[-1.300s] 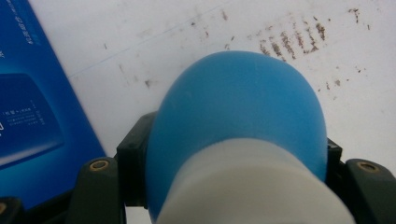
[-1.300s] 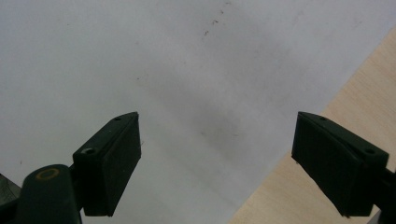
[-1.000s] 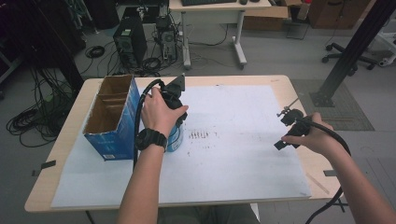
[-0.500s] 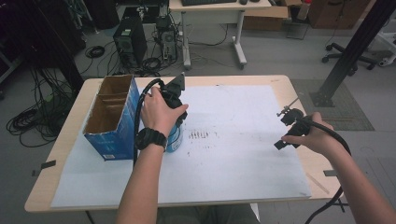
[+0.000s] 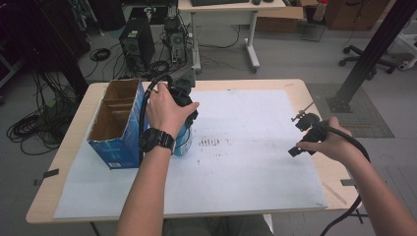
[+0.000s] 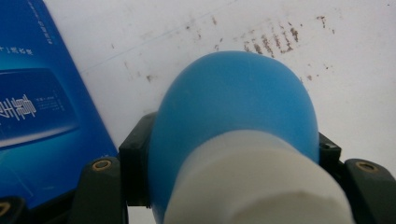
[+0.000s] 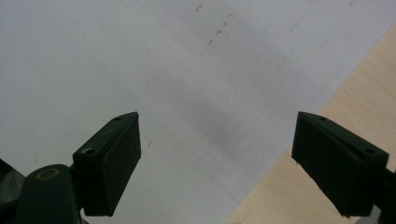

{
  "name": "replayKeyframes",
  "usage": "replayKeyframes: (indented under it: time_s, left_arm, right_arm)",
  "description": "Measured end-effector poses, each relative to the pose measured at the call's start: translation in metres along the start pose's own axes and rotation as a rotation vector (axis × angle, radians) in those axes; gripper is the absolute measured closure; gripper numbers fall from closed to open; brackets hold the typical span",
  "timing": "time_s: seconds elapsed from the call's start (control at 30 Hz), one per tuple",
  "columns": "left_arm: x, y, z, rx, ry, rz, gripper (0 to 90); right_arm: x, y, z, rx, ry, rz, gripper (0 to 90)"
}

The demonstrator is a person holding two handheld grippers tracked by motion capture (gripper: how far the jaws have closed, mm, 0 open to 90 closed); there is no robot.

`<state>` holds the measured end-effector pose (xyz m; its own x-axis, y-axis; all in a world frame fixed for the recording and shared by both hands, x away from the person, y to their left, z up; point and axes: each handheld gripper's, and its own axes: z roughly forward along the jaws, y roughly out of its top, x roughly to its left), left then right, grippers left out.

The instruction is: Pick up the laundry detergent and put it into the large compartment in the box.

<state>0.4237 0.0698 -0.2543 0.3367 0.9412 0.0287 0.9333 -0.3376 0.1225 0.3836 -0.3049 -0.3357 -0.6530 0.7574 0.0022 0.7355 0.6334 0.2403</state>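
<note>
The left gripper (image 6: 233,186) clamps a rounded blue bottle with a white end (image 6: 233,121) beside the blue cardboard box (image 5: 115,125); the right gripper (image 7: 217,163) is wide open, holding nothing

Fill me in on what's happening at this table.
A person works with a hand-held gripper in each hand. The left hand-held gripper is shut on a blue and white bottle, right beside an open blue cardboard box on the white sheet. The right hand-held gripper is open with nothing between its jaws, over the sheet's right edge.
</note>
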Motion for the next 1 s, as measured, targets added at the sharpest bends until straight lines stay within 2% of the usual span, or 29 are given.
replayKeyframes:
  time_s: [0.43,0.67,1.0]
  left_arm:
    - [-0.001,0.0,-0.025,0.001,-0.006,0.004,36.9]
    - [0.001,-0.003,-0.031,-0.002,-0.033,0.009,36.9]
    - [0.005,-0.007,-0.034,0.006,-0.028,0.013,36.8]
  right_arm:
    - [0.002,0.002,-0.008,0.011,-0.01,-0.01,15.8]
    - [0.003,0.0,-0.011,0.017,-0.004,-0.013,15.8]
    - [0.005,0.003,-0.016,0.018,0.002,-0.026,15.8]
